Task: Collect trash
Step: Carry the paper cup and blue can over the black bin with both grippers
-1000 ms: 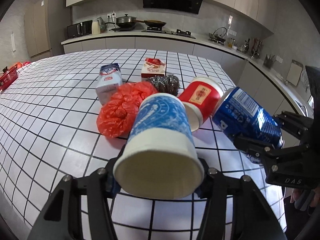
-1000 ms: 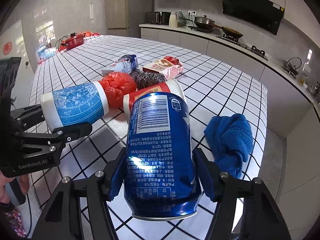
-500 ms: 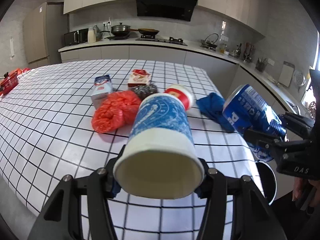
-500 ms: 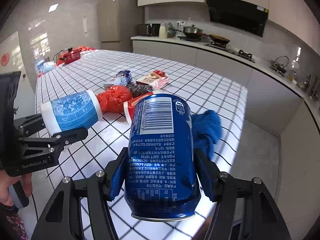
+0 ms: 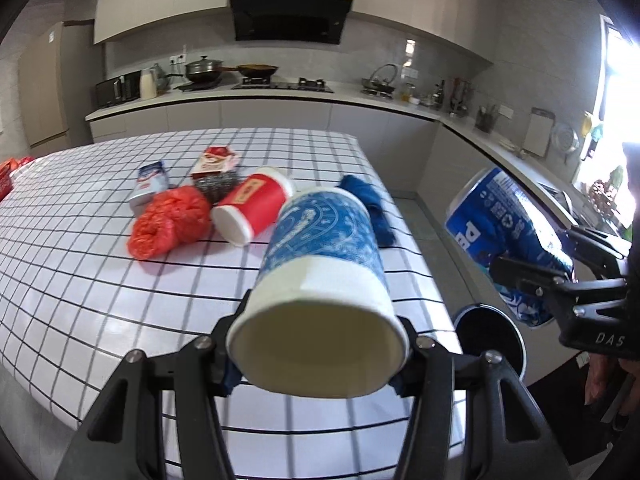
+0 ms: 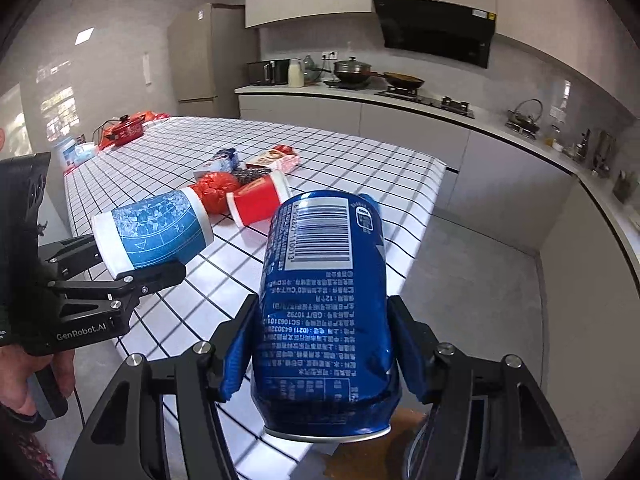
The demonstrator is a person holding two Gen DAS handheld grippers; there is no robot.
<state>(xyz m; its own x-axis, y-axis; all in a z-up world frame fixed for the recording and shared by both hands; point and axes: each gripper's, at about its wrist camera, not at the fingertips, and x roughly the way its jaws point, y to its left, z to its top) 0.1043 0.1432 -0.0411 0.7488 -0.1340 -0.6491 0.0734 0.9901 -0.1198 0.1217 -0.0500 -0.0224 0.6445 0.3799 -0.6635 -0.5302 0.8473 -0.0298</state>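
Blue paper cup clamped sideways in left gripper jaws, open mouth toward camera, held above near edge of checkered tabletop. Blue soda can gripped lengthwise in right gripper jaws, held off tabletop's right edge above floor. Dark round bin on floor below can. On tabletop: red paper cup lying on side, red plastic bag beside it, steel scourer, small carton, red box, blue cloth near right edge.
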